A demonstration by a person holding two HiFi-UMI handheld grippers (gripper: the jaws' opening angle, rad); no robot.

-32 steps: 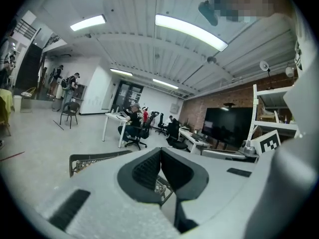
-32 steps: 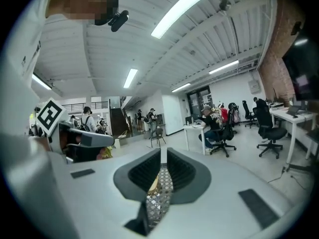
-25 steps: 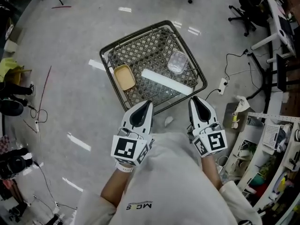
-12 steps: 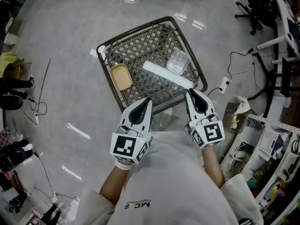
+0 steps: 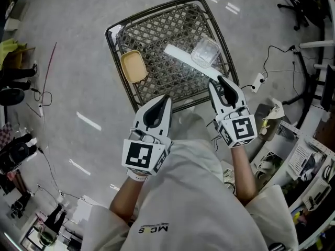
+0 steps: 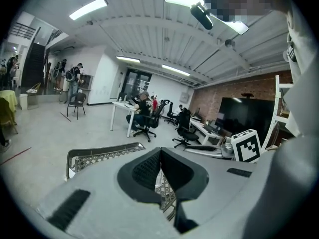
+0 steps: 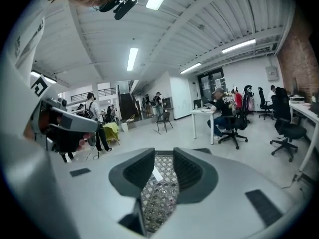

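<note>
I see my right tongs [image 5: 220, 80] have parted to a narrow gap since a second ago and moved out over the mesh table's [image 5: 112, 33] near edge, by the white strip's [image 5: 184, 59] end. My left tongs [image 5: 166, 99] stay closed, empty, at the rim.

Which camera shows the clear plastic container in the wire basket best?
The head view: the clear container lies fully visible on the wire basket mesh. The left and right gripper views show only basket mesh past their jaws, not the container.
</note>
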